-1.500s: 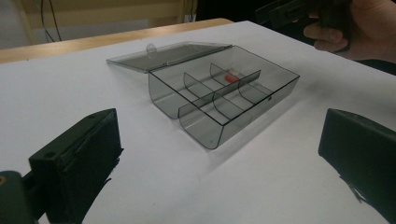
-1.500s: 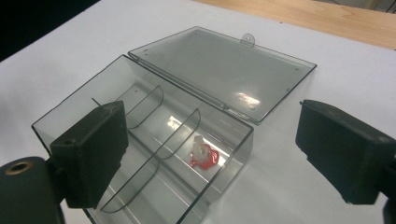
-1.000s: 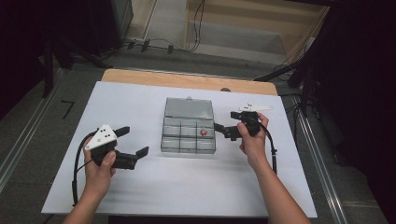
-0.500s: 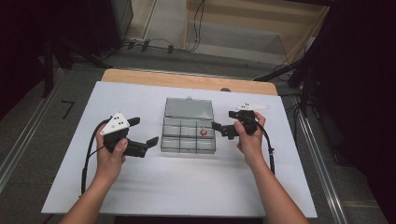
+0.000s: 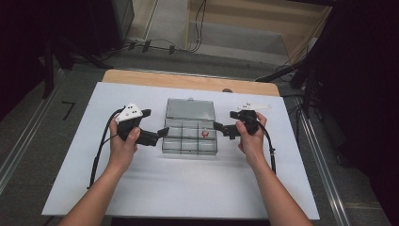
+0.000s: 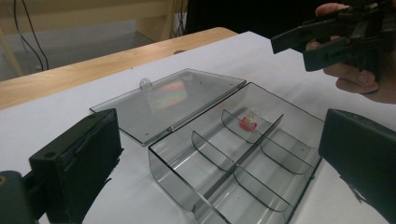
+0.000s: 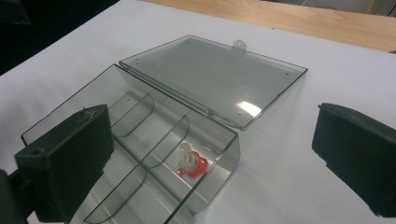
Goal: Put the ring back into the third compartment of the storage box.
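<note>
The clear compartment box (image 5: 190, 139) sat mid-frame on the white worktop (image 5: 188, 197), its lid (image 5: 190, 109) folded flat behind, probably to free access to the small red piece (image 5: 205, 133) in an upper-right compartment. The left gripper (image 5: 153, 136) and right gripper (image 5: 222, 127) flanked it, fingers spread and empty, apparently touching nothing.

white tabletop (image 5: 141, 188) covering most of the bench | bare wooden strip (image 5: 188, 81) along the far edge | black cables (image 5: 155, 44) on the grey floor beyond the far edge | metal rail (image 5: 21, 141) running alongside the left edge | black tape mark (image 5: 68, 109) on the floor off the far left corner
</note>
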Demonstrator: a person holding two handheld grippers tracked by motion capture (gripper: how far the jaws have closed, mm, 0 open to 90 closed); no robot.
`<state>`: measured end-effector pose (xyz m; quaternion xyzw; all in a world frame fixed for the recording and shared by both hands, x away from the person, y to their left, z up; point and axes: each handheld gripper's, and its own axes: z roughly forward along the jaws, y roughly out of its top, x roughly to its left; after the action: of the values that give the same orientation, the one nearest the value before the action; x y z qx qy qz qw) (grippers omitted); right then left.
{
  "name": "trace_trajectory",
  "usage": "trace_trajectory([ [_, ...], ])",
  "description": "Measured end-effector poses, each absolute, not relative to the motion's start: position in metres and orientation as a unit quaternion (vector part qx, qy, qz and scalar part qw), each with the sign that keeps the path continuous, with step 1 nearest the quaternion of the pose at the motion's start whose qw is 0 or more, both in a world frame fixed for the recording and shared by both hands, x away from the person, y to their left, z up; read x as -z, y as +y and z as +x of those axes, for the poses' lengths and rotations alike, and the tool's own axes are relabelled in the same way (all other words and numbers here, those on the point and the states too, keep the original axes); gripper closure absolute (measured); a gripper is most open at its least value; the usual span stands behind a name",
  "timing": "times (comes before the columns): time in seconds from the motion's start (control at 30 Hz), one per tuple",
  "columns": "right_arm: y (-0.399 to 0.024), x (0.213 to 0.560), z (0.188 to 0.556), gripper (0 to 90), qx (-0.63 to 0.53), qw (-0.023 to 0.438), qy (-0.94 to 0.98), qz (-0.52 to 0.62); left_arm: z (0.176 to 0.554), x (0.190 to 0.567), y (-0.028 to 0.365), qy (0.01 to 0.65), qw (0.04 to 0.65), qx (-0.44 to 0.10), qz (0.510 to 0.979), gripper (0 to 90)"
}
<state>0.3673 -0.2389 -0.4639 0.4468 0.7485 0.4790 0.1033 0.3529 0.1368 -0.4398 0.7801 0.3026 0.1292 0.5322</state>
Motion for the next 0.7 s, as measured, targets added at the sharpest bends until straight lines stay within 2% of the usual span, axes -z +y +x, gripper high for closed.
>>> trace_trajectory([
  [0.7, -0.234, 0.467, 0.379, 0.0, -0.485, 0.078, 0.742, 0.457, 0.388, 0.458, 0.121, 0.336, 0.519, -0.116, 0.777, 0.0],
])
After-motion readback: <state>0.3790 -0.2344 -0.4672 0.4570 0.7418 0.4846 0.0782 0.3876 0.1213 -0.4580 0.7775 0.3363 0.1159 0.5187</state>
